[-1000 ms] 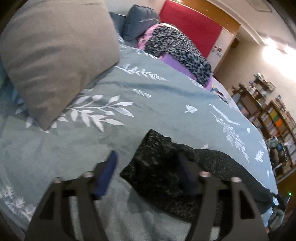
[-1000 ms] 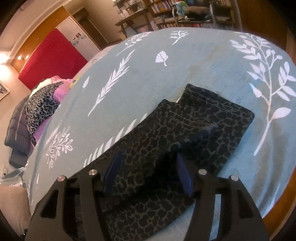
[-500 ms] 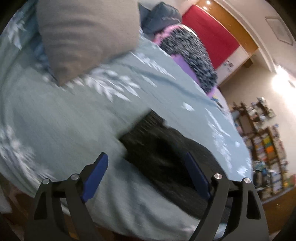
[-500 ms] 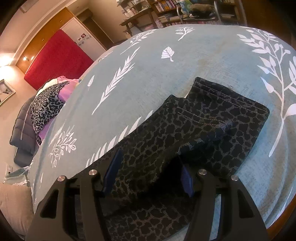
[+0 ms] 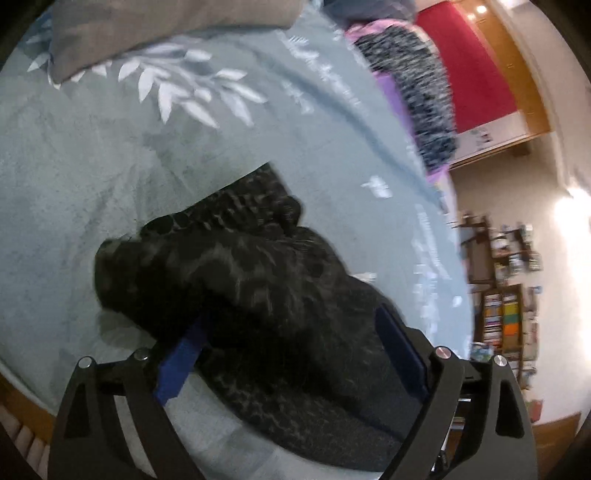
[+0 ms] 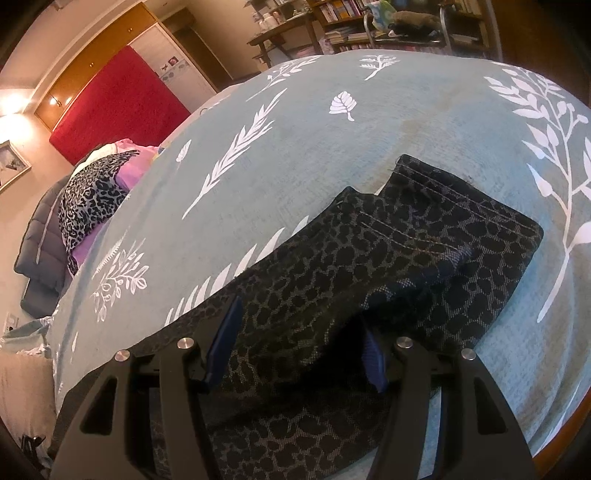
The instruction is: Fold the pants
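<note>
Dark leopard-print pants (image 5: 258, 277) lie folded lengthwise on a teal bedspread (image 5: 110, 166) with white leaf prints. My left gripper (image 5: 291, 343) is open wide and straddles a bunched, rumpled end of the pants; the cloth mounds up between its blue pads. In the right wrist view the stitched end of the pants (image 6: 443, 240) lies flat ahead. My right gripper (image 6: 299, 350) stands half open low over the cloth. A raised fold of fabric bulges between its jaws and hides part of the right pad (image 6: 371, 363).
A grey pillow (image 5: 147, 29) lies at the far left of the bed. A leopard-print and purple blanket pile (image 6: 92, 195) sits at the far side, with a red panel (image 6: 118, 99) behind. Bookshelves (image 5: 509, 314) line the wall. The wooden bed edge (image 6: 576, 435) runs close by.
My left gripper has opened wider, rolled, and dropped over the bunched end of the pants, which now fills the space between its jaws. The right gripper has kept still.
</note>
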